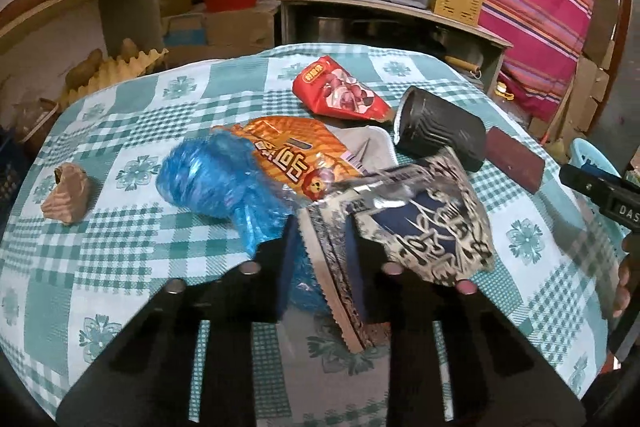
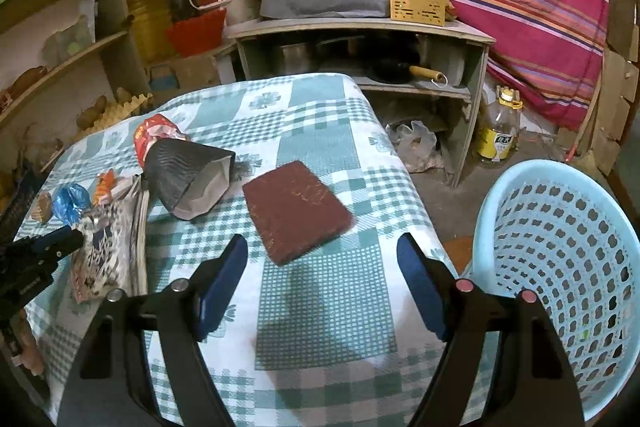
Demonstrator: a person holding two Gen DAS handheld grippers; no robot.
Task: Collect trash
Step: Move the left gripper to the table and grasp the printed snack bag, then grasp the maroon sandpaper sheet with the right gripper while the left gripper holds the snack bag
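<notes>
Orange snack wrapper (image 1: 296, 155), script seemingly Korean

teal checked tablecloth (image 2: 320, 307), pale-blue basket (image 2: 560, 227)

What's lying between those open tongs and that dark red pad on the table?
Nothing: in the right wrist view, only bare checkered tablecloth lies between the right tongs and the pad.

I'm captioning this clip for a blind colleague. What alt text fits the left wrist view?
The left gripper is shut on a dark patterned snack packet above a teal checked tablecloth. Behind lie a blue plastic bag, an orange wrapper, a red packet and a tipped black cup.
</notes>
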